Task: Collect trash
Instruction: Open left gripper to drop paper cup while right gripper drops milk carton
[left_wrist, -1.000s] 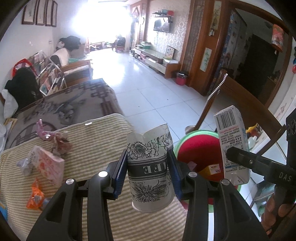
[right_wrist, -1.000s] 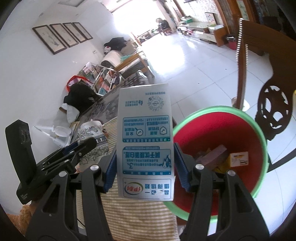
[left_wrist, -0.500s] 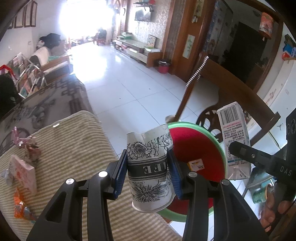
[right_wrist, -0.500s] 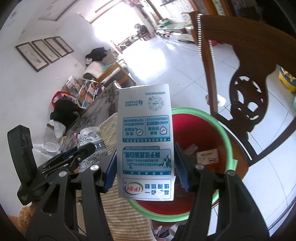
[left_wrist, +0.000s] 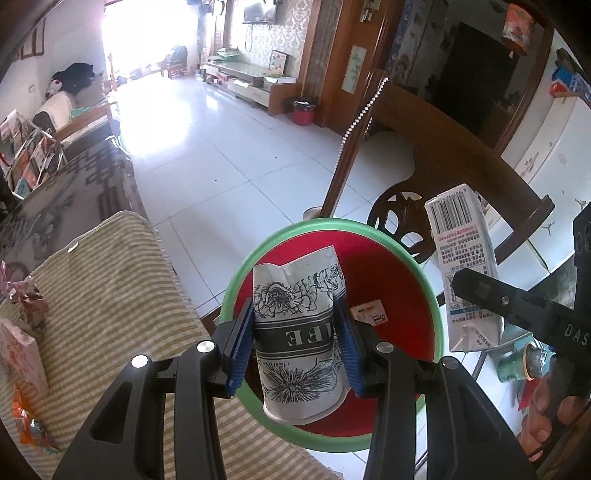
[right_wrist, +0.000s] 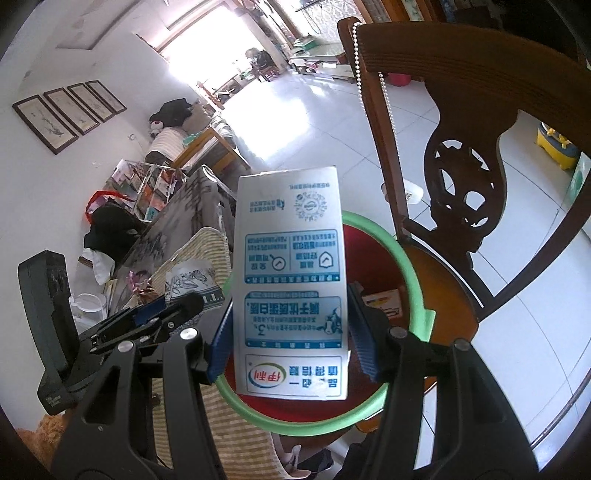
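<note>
My left gripper (left_wrist: 295, 341) is shut on a crumpled white paper cup (left_wrist: 297, 332) printed with black flowers, upside down. It hangs over the red bin with a green rim (left_wrist: 430, 291), which stands on a wooden chair. My right gripper (right_wrist: 291, 334) is shut on a white and blue milk carton (right_wrist: 291, 291), also upside down, above the same bin (right_wrist: 413, 280). The carton (left_wrist: 463, 266) shows at the right of the left wrist view, above the bin's right rim. Small cartons (left_wrist: 369, 314) lie at the bin's bottom.
A striped cloth covers the table (left_wrist: 110, 295) left of the bin; wrappers (left_wrist: 29, 306), a pink packet (left_wrist: 18, 358) and an orange wrapper (left_wrist: 29, 428) lie on it. A carved wooden chair back (right_wrist: 465, 177) rises behind the bin. White tiled floor (left_wrist: 221, 147) stretches beyond.
Both grippers have moved from over the table's edge to over the bin, carrying the cup and the carton. The bin now sits directly under the cup. Neither grip has altered.
</note>
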